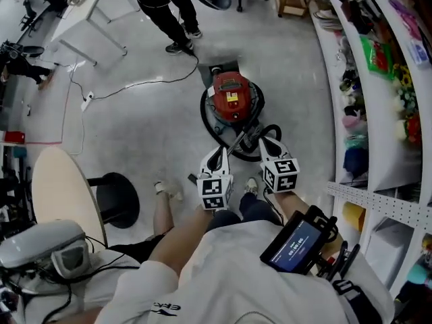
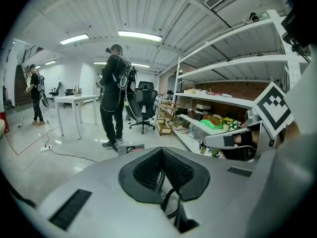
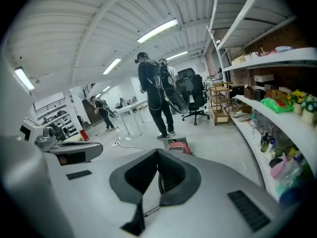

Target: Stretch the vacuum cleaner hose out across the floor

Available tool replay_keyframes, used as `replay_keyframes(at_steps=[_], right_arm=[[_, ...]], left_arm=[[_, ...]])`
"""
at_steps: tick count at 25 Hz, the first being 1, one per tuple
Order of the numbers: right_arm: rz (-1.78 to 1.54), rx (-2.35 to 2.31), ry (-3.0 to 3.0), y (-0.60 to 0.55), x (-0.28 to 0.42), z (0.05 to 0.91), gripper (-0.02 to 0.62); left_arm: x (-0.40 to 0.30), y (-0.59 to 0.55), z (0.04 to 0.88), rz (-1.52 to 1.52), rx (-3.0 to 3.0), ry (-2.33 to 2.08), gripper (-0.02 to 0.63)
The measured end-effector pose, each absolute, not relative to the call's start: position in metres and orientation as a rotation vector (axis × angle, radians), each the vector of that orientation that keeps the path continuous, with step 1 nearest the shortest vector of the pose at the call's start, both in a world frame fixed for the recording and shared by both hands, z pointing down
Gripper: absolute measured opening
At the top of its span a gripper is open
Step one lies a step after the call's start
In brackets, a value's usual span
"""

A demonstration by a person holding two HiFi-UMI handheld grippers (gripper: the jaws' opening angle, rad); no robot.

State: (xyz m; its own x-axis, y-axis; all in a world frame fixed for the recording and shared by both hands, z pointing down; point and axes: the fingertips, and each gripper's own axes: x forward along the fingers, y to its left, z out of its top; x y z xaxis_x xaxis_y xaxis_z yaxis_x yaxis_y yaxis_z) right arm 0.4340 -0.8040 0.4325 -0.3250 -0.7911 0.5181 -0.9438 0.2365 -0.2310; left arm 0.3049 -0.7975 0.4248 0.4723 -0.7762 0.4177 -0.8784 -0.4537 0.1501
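Here the vacuum cleaner (image 1: 231, 95), a red canister, sits on the pale floor (image 1: 148, 120) straight ahead of the wearer, with the shelves (image 3: 292, 128) close on its right. Its length runs away from the wearer, up and down in the head view. The black hose (image 1: 214, 135) is not laid out straight. It lies in a curve that hugs the canister's left side, sweeps round its near end and rises into a small arch on the right. It therefore has no single long axis and stays gathered close to the machine.

Both tools point forward and downward at that near end. The left hand-held gripper (image 1: 217, 155) hangs just over the near bend of the loop. Its own view shows the two dark pads pressed together with nothing between them (image 2: 161, 175). The right hand-held gripper (image 1: 263, 140) sits beside it, close to the arch. Its jaws are likewise squeezed together and empty (image 3: 157, 175), with the red canister showing just beyond their tips.

A thin black cable (image 1: 145, 85) trails from the far end of the vacuum cleaner off to the left across the floor. Beyond it a person (image 2: 115, 98) in dark clothes stands near an office chair (image 2: 144, 105).
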Motion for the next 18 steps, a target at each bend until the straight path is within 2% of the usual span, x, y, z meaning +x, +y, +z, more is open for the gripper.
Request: replay_keyframes(at_steps=[6, 18], right_arm=[[0.805, 1.580, -2.170, -0.842, 0.445, 0.492, -0.005], [0.948, 1.513, -2.059, -0.882, 0.455, 0.658, -0.005]], left_arm=[[0.310, -0.831, 0.483, 0.497, 2.357, -1.367, 0.002], [0.317, -0.861, 0.653, 0.696, 2.319, -1.268, 0.002]])
